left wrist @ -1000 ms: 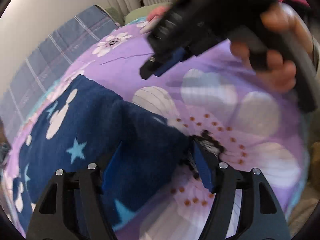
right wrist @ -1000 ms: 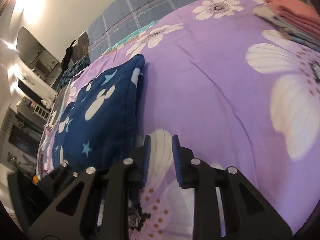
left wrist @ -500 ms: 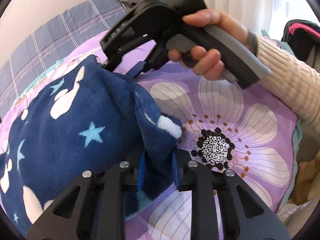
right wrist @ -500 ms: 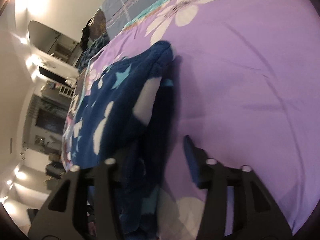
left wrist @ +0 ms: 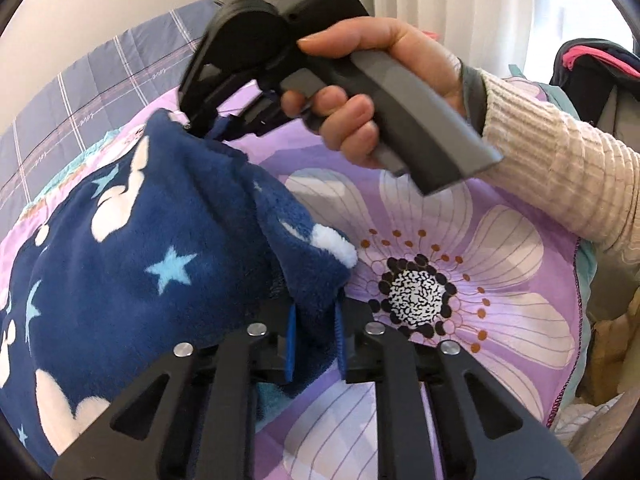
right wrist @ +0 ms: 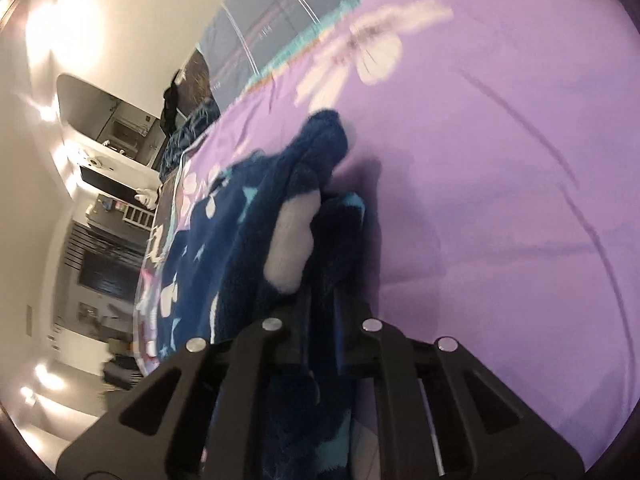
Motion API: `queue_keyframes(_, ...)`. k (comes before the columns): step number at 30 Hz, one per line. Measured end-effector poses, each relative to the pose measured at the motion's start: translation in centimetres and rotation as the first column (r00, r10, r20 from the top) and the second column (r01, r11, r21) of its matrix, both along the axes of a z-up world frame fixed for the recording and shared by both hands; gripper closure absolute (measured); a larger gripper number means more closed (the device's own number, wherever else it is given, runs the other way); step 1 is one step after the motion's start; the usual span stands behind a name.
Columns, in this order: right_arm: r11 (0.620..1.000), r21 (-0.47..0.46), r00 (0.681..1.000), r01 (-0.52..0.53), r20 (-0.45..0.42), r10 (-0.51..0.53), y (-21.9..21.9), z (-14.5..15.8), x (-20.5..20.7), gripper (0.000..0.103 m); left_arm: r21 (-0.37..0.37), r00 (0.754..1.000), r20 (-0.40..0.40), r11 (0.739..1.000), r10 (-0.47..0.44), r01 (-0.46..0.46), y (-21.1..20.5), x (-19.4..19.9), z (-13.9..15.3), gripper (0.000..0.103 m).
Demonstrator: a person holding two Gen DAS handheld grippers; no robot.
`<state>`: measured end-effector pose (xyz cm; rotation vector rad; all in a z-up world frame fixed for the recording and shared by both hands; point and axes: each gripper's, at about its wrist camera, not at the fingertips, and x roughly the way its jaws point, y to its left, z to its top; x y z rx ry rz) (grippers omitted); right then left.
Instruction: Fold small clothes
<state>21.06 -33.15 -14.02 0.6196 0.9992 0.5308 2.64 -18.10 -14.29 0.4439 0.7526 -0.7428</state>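
A navy fleece garment (left wrist: 160, 260) with white shapes and pale blue stars lies on the purple flowered bedspread (left wrist: 500, 280). My left gripper (left wrist: 314, 312) is closing on its near corner, the blue pads pressing the bunched fleece. The right gripper (left wrist: 216, 128), held by a hand (left wrist: 360, 80) in a cream ribbed sleeve, bites the far corner. In the right wrist view, the right gripper (right wrist: 322, 300) is shut on a fold of the garment (right wrist: 224, 248), which is lifted off the bedspread (right wrist: 500, 200).
A blue plaid quilt (left wrist: 80, 92) covers the bed's far side, with pale curtains (left wrist: 440, 0) behind. A dark bag with pink trim (left wrist: 592, 68) sits at the right. Dark items (right wrist: 188, 92) lie at the bed's edge, beside white furniture (right wrist: 100, 168).
Both grippers went from standing open by the flat garment to being clamped on its corners. The right gripper swung in to the far corner, and the fleece edge is now raised and bunched.
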Motion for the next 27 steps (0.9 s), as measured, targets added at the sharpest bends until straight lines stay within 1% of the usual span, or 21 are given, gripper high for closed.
queue_keyframes(2,1.000,-0.015,1.000,-0.002,-0.008,0.002,0.1,-0.3,0.5,0.094,0.019,1.000,0.017,1.000,-0.014,0.014,-0.5,-0.4,-0.2,0.089)
queue_keyframes(3,1.000,-0.019,1.000,-0.003,-0.028,0.003,-0.1,-0.9,0.9,0.094,0.027,0.999,0.027,0.999,-0.019,0.018,-0.7,-0.7,-0.2,0.089)
queue_keyframes(5,1.000,-0.006,0.998,-0.015,-0.055,0.014,-0.4,-1.8,0.9,0.094,0.034,0.999,0.040,0.999,-0.028,0.027,-0.9,-0.8,-0.1,0.089)
queue_keyframes(6,1.000,0.004,0.998,-0.016,-0.054,0.016,-0.7,-2.0,0.8,0.093,0.038,0.998,0.046,0.999,-0.029,0.028,-1.1,-1.1,0.0,0.089)
queue_keyframes(8,1.000,0.006,0.999,-0.025,-0.043,0.025,-0.7,-1.7,0.4,0.091,0.048,0.998,0.058,0.998,-0.033,0.030,-1.1,-1.4,-0.1,0.087)
queue_keyframes(9,1.000,-0.004,0.999,-0.030,-0.036,0.030,-0.9,-1.3,0.1,0.086,0.054,0.997,0.066,0.998,-0.039,0.036,-1.1,-1.3,0.0,0.086)
queue_keyframes(10,0.999,-0.008,0.999,-0.033,-0.032,0.032,-0.9,-1.0,0.1,0.085,0.058,0.996,0.079,0.997,-0.046,0.041,-1.3,-1.2,0.1,0.080)
queue_keyframes(11,0.999,-0.007,0.999,-0.041,-0.030,0.041,-1.0,-0.7,0.0,0.082,0.054,0.994,0.092,0.997,-0.057,0.052,-1.5,-1.4,0.3,0.071)
queue_keyframes(13,0.999,0.001,0.998,-0.049,-0.025,0.049,-1.5,-0.3,-0.2,0.068,0.046,0.991,0.110,0.997,-0.073,0.069,-2.0,-1.6,0.6,0.062)
queue_keyframes(16,0.998,0.022,0.998,-0.051,-0.034,0.051,-2.2,0.0,-0.6,0.058,0.051,0.988,0.127,0.995,-0.089,0.083,-3.2,-1.4,0.4,0.062)
queue_keyframes(17,0.999,0.032,0.998,-0.042,-0.038,0.043,-2.6,0.1,-0.6,0.056,0.044,0.990,0.112,0.996,-0.086,0.082,-3.3,-1.1,0.3,0.071)
queue_keyframes(18,0.999,0.046,0.999,-0.025,-0.038,0.026,-3.2,0.2,-0.8,0.055,0.034,0.993,0.090,0.997,-0.078,0.075,-3.2,-0.6,0.1,0.076)
queue_keyframes(19,0.998,0.060,0.999,-0.017,-0.031,0.019,-3.4,0.3,-0.8,0.053,0.019,0.996,0.055,0.997,-0.072,0.071,-3.1,-0.1,-0.1,0.078)
queue_keyframes(20,0.996,0.085,1.000,-0.015,-0.019,0.017,-3.6,0.6,-0.9,0.050,0.006,0.997,0.039,0.997,-0.071,0.071,-2.9,0.0,-0.1,0.079)
queue_keyframes(21,0.993,0.116,1.000,-0.015,-0.004,0.016,-3.9,0.9,-1.0,0.047,-0.008,0.997,0.028,0.997,-0.071,0.071,-2.7,0.1,0.0,0.080)
queue_keyframes(23,0.991,0.134,1.000,-0.023,0.003,0.023,-3.6,1.1,-0.9,0.043,-0.011,0.997,0.027,0.997,-0.078,0.078,-2.3,0.0,0.0,0.080)
queue_keyframes(24,0.992,0.125,1.000,-0.029,-0.002,0.030,-3.2,1.0,-0.8,0.039,-0.006,0.996,0.032,0.997,-0.080,0.081,-2.3,-0.2,0.0,0.080)
queue_keyframes(26,0.997,0.043,0.997,-0.060,-0.051,0.062,-1.3,0.2,0.0,0.035,0.007,0.996,0.043,0.996,-0.084,0.084,-2.4,-0.5,-0.3,0.080)
queue_keyframes(27,0.997,0.004,0.992,-0.081,-0.094,0.081,0.1,-0.7,0.7,0.033,0.010,0.995,0.046,0.996,-0.085,0.084,-2.3,-0.5,-0.3,0.080)
